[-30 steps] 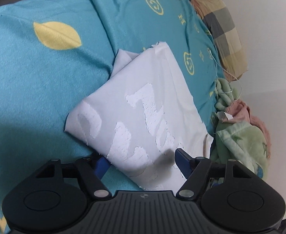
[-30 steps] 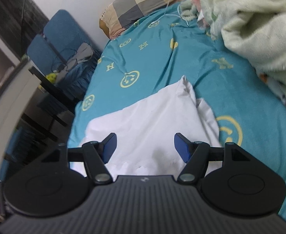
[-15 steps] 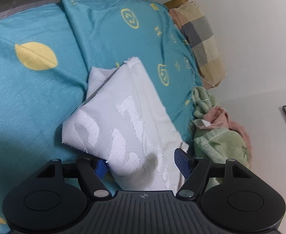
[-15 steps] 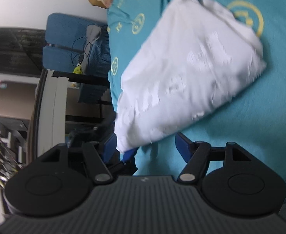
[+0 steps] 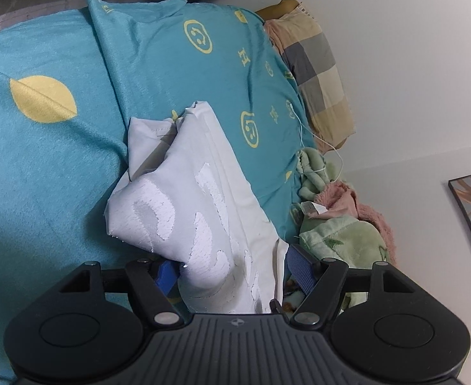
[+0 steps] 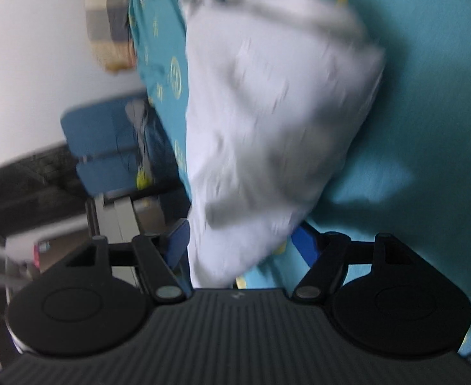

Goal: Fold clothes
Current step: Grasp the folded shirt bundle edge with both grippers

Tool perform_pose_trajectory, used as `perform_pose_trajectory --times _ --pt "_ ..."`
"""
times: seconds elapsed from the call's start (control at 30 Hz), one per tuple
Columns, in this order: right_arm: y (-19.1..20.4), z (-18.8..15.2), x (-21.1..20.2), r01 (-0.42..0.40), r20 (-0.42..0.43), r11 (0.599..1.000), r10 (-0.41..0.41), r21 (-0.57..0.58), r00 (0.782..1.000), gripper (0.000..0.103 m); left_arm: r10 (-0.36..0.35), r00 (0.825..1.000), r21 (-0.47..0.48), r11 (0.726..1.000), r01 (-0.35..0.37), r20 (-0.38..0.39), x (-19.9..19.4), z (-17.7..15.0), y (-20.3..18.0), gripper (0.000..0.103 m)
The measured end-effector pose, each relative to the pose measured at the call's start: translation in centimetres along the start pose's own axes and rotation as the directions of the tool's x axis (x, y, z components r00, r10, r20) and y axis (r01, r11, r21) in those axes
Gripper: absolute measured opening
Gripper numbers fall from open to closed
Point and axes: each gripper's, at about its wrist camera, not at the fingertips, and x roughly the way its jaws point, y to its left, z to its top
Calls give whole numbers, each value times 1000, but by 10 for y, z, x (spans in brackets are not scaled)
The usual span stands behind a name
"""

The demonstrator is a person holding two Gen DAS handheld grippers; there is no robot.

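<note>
A folded white garment with raised white lettering rests on the teal bed sheet. Its near end bulges between the fingers of my left gripper, which stands open, the blue pads wide apart on either side of the cloth. In the right wrist view the picture is blurred and rolled sideways. The same white garment hangs from between the spread fingers of my right gripper, also open. Whether the cloth rests on the fingers I cannot tell.
A checked pillow lies at the bed's head by the white wall. A green and pink plush blanket is heaped at the right, with a white cable nearby. Blue chairs stand beside the bed.
The left gripper has pushed in until the garment's near end fills the gap between its fingers. The right gripper has rolled sharply sideways, and the garment has tilted with it.
</note>
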Motion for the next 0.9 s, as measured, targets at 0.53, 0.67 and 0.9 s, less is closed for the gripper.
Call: perform_pose_trajectory --times 0.53,0.67,0.9 --pt "-1 3 -24 -72 197 997 77 -33 977 72 113 989 -11 993 -114 -94 6 -9 20 74" --pt "9 2 -30 -92 198 991 110 -98 974 72 130 982 -16 991 -134 -139 14 -14 27 74" --pt "12 6 -34 -75 205 990 98 -119 974 71 143 989 -85 986 -146 -46 11 -3 38 71"
